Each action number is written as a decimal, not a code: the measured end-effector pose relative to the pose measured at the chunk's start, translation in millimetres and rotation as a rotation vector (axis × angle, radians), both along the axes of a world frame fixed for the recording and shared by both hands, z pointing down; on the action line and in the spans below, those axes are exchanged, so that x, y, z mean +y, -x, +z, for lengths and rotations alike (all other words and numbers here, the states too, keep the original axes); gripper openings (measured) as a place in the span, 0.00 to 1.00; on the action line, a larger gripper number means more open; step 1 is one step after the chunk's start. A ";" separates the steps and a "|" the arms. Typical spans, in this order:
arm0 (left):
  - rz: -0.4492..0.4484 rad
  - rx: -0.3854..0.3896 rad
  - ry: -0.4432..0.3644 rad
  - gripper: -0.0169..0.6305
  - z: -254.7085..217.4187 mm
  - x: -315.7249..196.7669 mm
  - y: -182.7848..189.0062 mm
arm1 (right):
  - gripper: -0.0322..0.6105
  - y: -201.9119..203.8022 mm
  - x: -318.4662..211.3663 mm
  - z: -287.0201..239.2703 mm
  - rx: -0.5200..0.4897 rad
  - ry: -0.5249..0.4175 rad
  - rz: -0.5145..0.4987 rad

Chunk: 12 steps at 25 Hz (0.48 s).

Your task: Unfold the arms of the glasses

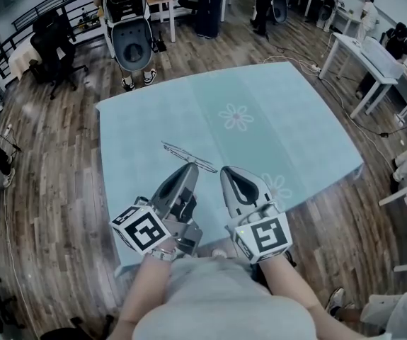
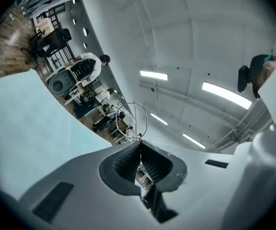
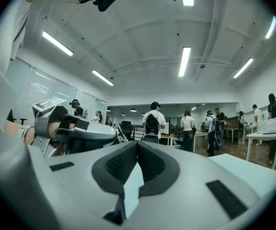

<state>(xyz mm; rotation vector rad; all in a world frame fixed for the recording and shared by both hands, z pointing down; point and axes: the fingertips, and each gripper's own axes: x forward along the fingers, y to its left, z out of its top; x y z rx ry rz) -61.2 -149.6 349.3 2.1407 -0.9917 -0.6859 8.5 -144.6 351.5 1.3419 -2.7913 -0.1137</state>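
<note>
The glasses (image 2: 134,121) are a thin wire pair. They are pinched at the very tip of the left tool (image 2: 139,145), whose jaws are clamped together on the frame so that the rims stick out beyond them. In the head view the glasses sit just above the pale blue counter (image 1: 288,119), near its front edge. The right tool (image 3: 137,145) waits just beside the left one with its jaws pressed together on nothing. Which part of the frame is pinched, rim or hinge end, is hard to tell because the wire is so fine. The glasses should be very light but springy, easy to bend and apt to slip or twist in the pads. A grip near a hinge looks safest, with the free tool taking an arm close to its hinge and swinging it out gently rather than pulling at the tip.
</note>
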 end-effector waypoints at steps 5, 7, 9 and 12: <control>0.060 0.059 0.030 0.04 1.1 -0.7 -5.1 | 0.06 -7.6 -2.1 0.6 0.001 0.002 0.010; 0.068 0.087 0.038 0.04 2.0 -0.1 -2.7 | 0.06 -11.0 -1.8 1.6 0.001 0.006 0.016; 0.069 0.105 0.054 0.04 5.5 -0.4 1.5 | 0.06 -14.1 -1.9 3.1 0.000 0.008 0.022; 0.092 0.137 0.079 0.04 8.9 -1.6 4.5 | 0.06 -16.9 -3.7 6.0 -0.002 0.014 0.028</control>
